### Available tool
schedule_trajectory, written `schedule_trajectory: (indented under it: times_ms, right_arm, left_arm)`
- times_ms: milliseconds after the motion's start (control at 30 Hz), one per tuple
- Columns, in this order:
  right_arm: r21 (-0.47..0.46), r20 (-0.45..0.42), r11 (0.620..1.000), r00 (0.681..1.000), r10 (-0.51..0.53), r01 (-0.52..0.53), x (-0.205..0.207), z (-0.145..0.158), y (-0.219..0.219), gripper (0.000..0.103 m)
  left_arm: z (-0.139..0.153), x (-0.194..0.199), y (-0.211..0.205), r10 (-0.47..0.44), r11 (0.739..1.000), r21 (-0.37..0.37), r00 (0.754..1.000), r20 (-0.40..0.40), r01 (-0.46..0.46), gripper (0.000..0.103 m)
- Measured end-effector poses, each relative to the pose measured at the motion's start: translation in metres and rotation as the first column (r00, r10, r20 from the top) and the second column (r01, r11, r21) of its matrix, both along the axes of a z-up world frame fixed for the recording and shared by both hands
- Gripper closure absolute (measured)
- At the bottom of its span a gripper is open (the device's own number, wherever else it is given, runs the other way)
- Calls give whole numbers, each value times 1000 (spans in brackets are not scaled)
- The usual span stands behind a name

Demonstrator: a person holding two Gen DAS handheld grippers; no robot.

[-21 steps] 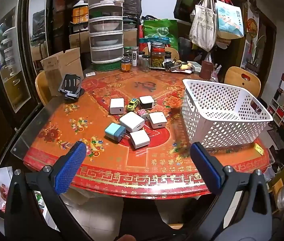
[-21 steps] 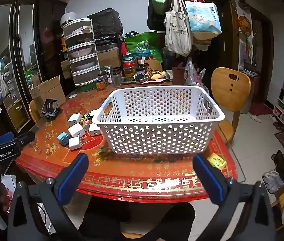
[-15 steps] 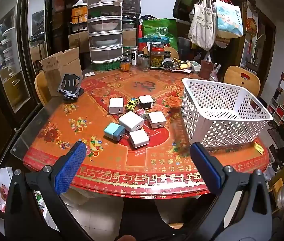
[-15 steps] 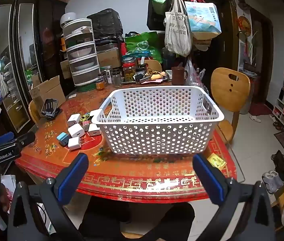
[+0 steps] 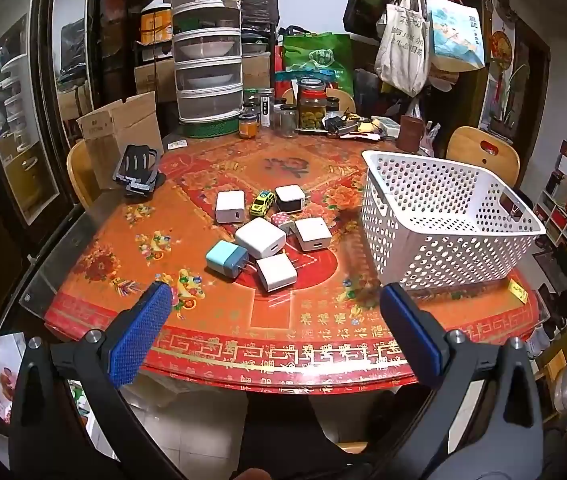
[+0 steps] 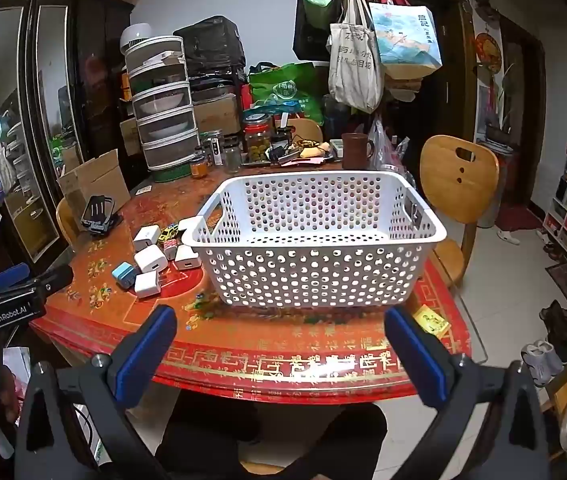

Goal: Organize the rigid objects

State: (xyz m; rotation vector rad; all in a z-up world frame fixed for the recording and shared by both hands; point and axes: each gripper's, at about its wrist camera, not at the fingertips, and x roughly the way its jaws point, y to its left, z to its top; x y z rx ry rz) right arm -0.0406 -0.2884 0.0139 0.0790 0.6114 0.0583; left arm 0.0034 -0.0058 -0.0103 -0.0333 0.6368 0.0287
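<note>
The white basket (image 6: 315,248) stands on the surface (image 5: 211,332), right of the chargers; its floor is hidden behind the near wall, so you cannot confirm it is empty. Both the left tool (image 5: 275,332) and right tool (image 6: 279,344) hang wide apart, holding nothing, short of the surface edge. The white chargers (image 5: 260,237) lie touching: a wide grasp may catch two. The toy car (image 5: 262,201) may roll.

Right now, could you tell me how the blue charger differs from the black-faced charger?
The blue charger is light blue all over; the black-faced charger is white with a black front. The blue charger lies at the near left of the cluster, the black-faced charger at the far side beside the toy car. Both are small plug cubes on the table, outside the basket.
</note>
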Motion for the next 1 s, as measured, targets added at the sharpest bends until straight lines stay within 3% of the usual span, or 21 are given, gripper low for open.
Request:
schedule_trajectory:
  times_ms: [1000]
  right_arm:
    - [-16,-10,1000,1000,1,-1,0,-2,4,0]
  left_arm:
    - [2,1,5,4,1000,2,1000,-2,-4,1]
